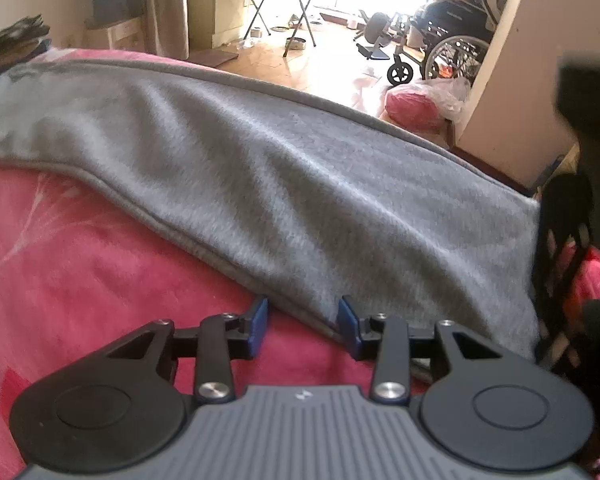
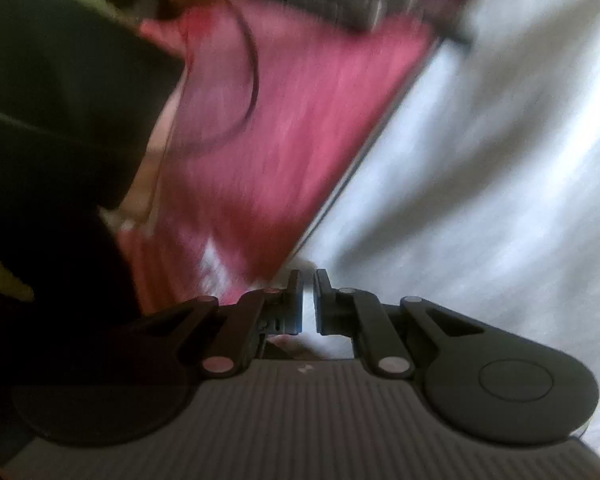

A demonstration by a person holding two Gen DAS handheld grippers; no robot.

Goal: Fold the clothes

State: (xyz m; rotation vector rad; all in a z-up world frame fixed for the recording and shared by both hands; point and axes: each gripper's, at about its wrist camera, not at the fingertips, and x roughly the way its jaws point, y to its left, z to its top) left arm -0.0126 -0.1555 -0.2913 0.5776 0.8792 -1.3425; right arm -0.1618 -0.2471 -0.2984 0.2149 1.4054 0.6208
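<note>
My left gripper (image 1: 303, 322) gapes at the grey garment (image 1: 284, 184) hem, my right gripper (image 2: 308, 300) looks pinched on it; next, close left and lift both.

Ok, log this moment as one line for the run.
left gripper: open at hem of grey garment | right gripper: nearly closed at garment edge, grasp unclear, blurred | surface: pink blanket

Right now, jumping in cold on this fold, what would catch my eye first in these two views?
The big grey garment lies spread across the pink blanket, filling most of the left wrist view. The left gripper sits at its near hem, jaws open astride the edge. In the blurred right wrist view, the right gripper has its jaws nearly closed at the garment's edge; whether it pinches cloth is unclear.
</note>
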